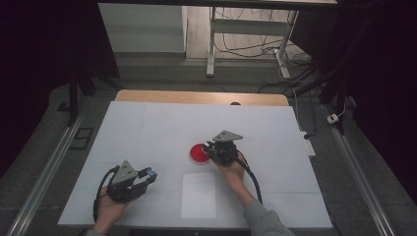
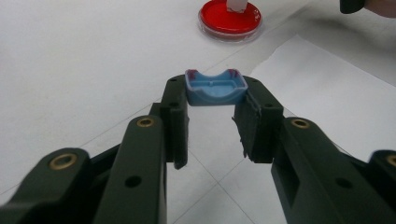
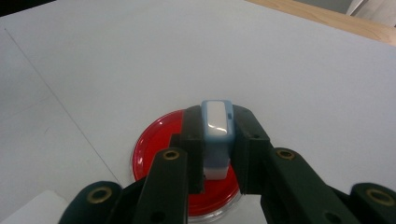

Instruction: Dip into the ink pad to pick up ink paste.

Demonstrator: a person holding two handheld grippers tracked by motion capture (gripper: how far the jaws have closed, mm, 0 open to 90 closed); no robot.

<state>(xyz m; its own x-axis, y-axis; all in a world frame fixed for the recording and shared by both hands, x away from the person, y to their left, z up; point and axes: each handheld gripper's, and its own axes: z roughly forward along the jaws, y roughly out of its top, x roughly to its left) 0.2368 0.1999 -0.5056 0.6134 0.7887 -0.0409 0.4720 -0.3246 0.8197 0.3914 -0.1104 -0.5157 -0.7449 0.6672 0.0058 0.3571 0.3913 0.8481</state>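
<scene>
On the white table (image 1: 147,128), the right gripper (image 3: 215,135) clamps a white block (image 3: 216,140) over the red dish (image 3: 154,149); left of the dish, the left gripper (image 2: 212,100) pinches a blue cap (image 2: 215,87).

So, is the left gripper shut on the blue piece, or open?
Shut on it. The blue piece sits clamped between the tips of the left gripper, raised off the white table.

Both grippers matte black w/ brass-ringed pivot screws along the linkage arms. Left gripper (image 1: 147,175) and right gripper (image 1: 208,146) each carry a grey three-cornered plate on top; black cable loops off the back of each. Grey sleeve (image 1: 263,219) behind the right one.
</scene>
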